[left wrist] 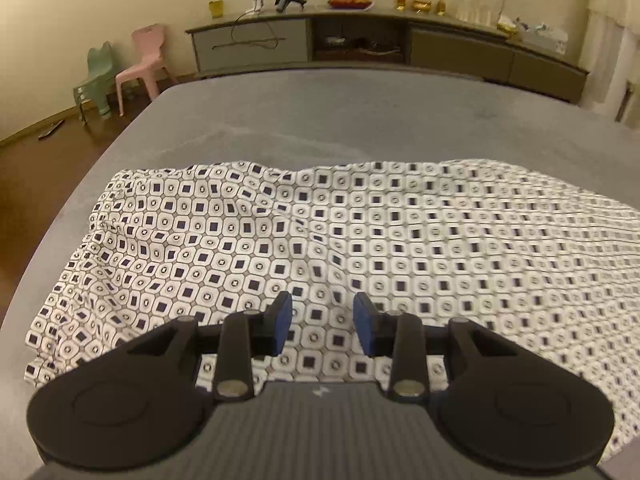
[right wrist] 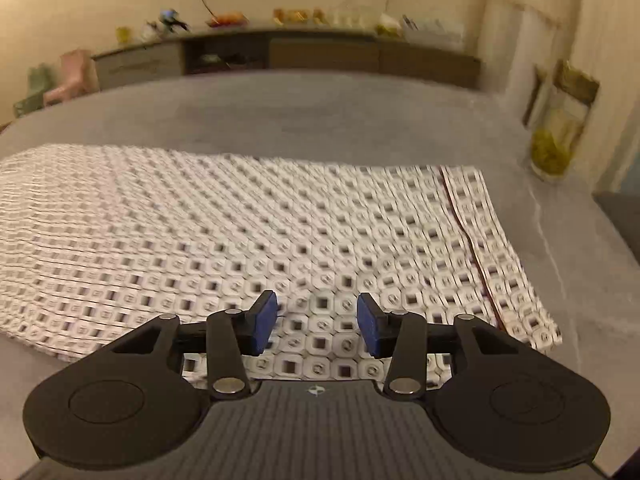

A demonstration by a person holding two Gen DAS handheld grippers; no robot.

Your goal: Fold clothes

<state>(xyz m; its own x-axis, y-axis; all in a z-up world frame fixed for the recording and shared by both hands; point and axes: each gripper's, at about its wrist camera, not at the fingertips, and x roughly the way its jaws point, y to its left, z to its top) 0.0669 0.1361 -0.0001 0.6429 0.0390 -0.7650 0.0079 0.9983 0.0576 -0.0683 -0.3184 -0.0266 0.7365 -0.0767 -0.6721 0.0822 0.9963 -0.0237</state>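
Left gripper (left wrist: 322, 324): released, jaws apart with nothing between them, hanging over the near edge of the cloth.
Right gripper (right wrist: 317, 322): released too, jaws spread, empty, over the near edge toward the cloth's right end.
Cloth (left wrist: 360, 248): a white garment with a print of small dark squares, spread wide across the near half of the table (left wrist: 340, 120), its far edge about midway, its near edge running under both grippers.
Left end of cloth: rumpled and bunched, with ridges running toward the table's left edge.
Right end of cloth: flatter, with a dark seam line (right wrist: 466, 236) and a hem band beyond it, short of the table's right edge.
Handling, as I judge it: thin, light and limp; it will sag and slide on the smooth grey top, not break.
Where to take hold: likely the near edge or the end corners, pinching a single layer; the seamed right hem looks firmest.
Fold state: broad spread fits either an unfolded garment or one already halved; layers cannot be told.
Containers: none on the table; a plate of food (left wrist: 351, 1) and a yellow cup (left wrist: 216, 9) stand on the far sideboard (left wrist: 360, 36).
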